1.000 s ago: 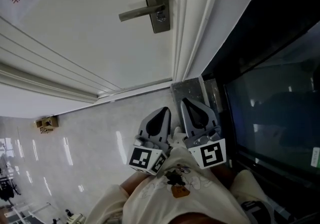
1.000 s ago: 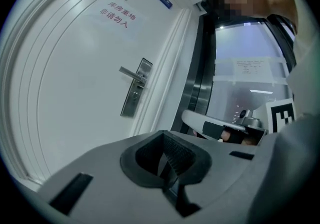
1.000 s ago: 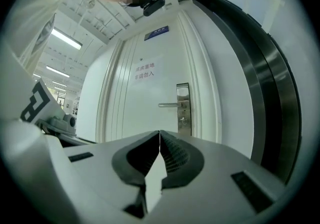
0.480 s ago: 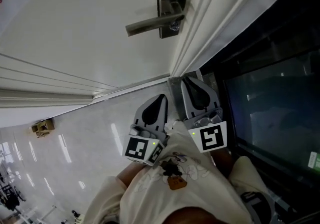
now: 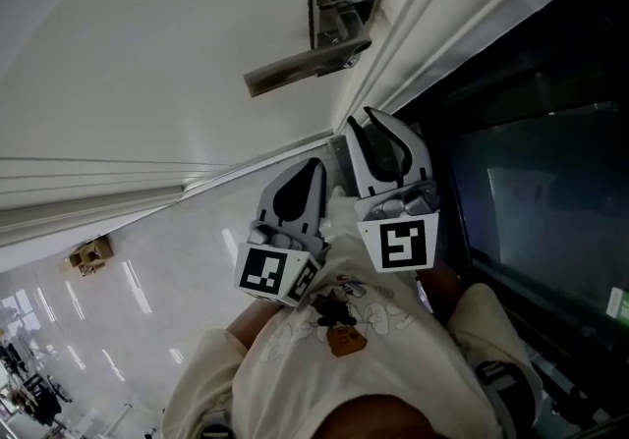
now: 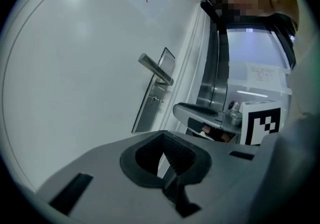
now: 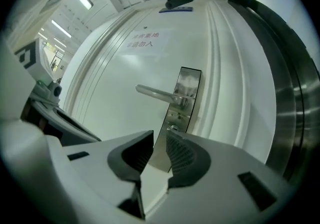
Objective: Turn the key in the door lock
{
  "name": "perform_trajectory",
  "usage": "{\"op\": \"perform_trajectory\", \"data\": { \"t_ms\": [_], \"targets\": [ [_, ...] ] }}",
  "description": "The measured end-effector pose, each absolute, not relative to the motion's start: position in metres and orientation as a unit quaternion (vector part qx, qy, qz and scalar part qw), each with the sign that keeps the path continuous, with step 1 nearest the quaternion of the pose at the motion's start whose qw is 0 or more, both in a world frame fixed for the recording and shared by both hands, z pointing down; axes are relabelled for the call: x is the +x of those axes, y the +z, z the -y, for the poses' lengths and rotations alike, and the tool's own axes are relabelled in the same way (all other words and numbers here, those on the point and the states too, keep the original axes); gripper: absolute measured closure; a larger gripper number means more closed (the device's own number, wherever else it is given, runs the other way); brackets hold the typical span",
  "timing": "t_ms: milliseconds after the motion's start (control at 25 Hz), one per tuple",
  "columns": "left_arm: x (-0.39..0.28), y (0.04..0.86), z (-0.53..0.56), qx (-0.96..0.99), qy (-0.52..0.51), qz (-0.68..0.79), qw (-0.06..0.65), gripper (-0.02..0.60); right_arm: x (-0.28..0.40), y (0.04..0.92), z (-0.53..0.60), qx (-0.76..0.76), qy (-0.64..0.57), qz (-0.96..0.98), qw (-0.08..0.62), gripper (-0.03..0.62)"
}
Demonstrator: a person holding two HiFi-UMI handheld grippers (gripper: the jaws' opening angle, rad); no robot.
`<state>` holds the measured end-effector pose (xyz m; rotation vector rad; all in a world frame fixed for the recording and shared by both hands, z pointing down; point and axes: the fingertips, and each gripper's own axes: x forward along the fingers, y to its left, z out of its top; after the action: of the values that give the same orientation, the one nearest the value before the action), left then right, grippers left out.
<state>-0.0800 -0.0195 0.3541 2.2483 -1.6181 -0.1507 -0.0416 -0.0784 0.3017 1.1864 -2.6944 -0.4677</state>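
Pointing level at the door lock [image 7: 183, 110], right gripper [image 7: 160, 136], empty jaws just opening

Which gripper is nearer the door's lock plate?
Right. The right gripper, whose jaws have just been opening with nothing between them, points at the lock plate directly ahead. The left gripper is farther back beside it, with the plate up to its left.

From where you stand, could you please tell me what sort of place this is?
Probably an indoor corridor of an office or institutional building: a white panelled door with a brushed-metal lever handle, a red-lettered paper notice on it, and a glossy pale floor.
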Motion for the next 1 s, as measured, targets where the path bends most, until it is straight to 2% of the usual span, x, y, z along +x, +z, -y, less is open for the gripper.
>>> {"op": "perform_trajectory", "data": {
  "t_ms": [600,1000],
  "targets": [
    [-0.084,0.352,0.043,0.792,-0.059,0.58,0.181,0.577,-0.064,0.293,0.128,0.401,-0.289,0.855,0.157,0.484],
    [-0.087,0.354,0.049,0.79,-0.062,0.582,0.181,0.577,-0.072,0.299,0.144,0.393,-0.295,0.851,0.185,0.479]
  ]
}}
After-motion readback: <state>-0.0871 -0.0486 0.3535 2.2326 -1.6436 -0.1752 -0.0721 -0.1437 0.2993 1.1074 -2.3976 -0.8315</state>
